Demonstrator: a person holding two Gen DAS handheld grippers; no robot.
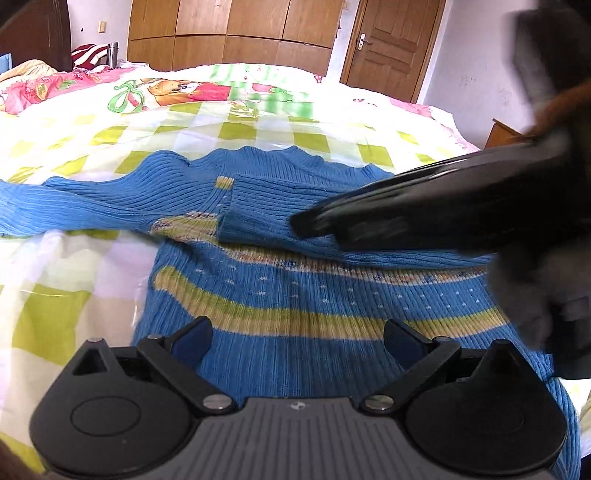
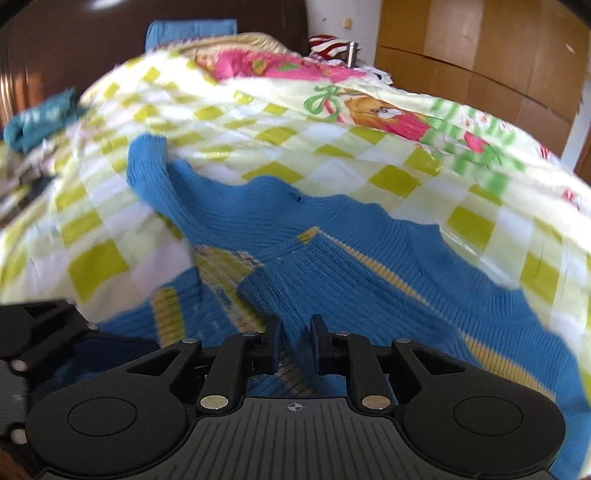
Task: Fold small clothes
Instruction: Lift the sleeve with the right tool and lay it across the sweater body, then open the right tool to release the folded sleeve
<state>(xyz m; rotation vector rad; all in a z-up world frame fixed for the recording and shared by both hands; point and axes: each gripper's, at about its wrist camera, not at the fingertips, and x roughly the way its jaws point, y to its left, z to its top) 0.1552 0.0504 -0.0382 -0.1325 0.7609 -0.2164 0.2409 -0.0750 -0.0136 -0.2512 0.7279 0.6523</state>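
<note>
A blue ribbed sweater with yellow-green bands lies spread on the bed, on a quilt checked in white and lime with a cartoon bear print. In the left wrist view its hem is toward the near edge of the bed and its collar toward the far edge. One sleeve stretches out flat toward the bed's left side. The other sleeve is folded in across the chest, its cuff lying near the middle of the sweater.

The right gripper has its jaws drawn narrow around a ridge of that folded sleeve; the view is blurred, so the pinch looks firm but I cannot be sure how tight. The left gripper hovers over the sweater's lower part with its jaws wide and nothing between them.

A wooden wardrobe and a door stand beyond the bed's far edge.
</note>
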